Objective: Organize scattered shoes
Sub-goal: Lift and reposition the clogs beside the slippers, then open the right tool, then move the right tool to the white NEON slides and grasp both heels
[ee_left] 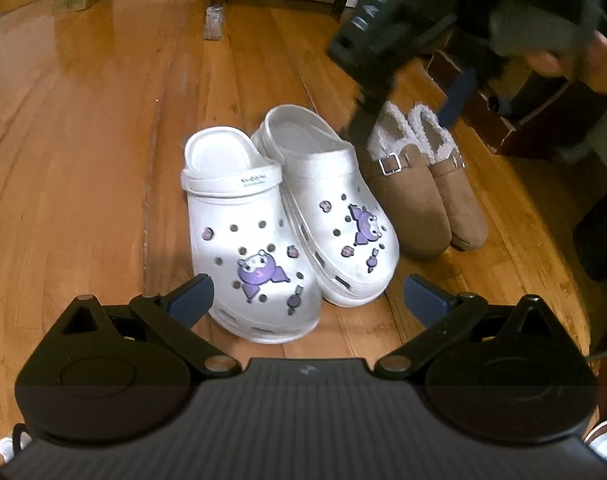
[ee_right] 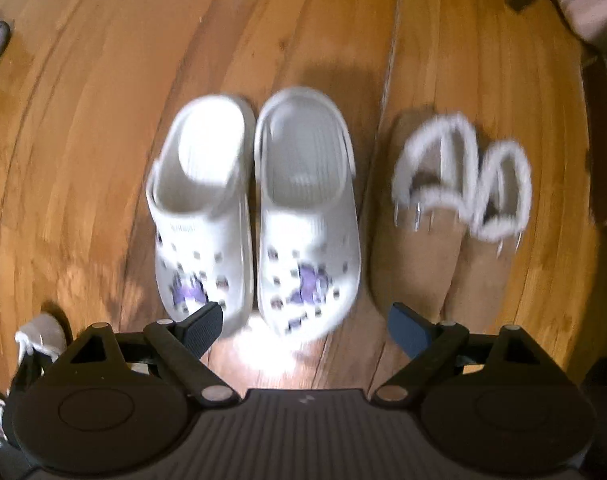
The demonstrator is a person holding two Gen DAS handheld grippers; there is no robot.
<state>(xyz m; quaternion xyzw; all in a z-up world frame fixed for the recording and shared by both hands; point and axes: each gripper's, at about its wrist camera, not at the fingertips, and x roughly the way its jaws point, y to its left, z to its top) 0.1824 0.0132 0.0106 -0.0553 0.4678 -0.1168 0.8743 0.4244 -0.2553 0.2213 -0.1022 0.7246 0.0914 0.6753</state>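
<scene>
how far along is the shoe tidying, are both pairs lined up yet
Done: the white clogs stand side by side on the wooden floor, and the brown fleece-lined slippers sit paired right beside them. In hand: nothing; the left hand-held gripper and right hand-held gripper are both open and empty above the clogs. Left: a shoe at the edge of the right wrist view looks unsorted.

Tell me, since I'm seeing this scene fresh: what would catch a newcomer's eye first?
First, the pair of white plastic clogs with purple cartoon charms, standing side by side in the middle of the glossy wooden floor. Right beside them sits a pair of tan suede slippers with fluffy white lining, toes the same way. In the left wrist view, the right tongs hang blurred above the slippers, jaws open and empty.
</scene>
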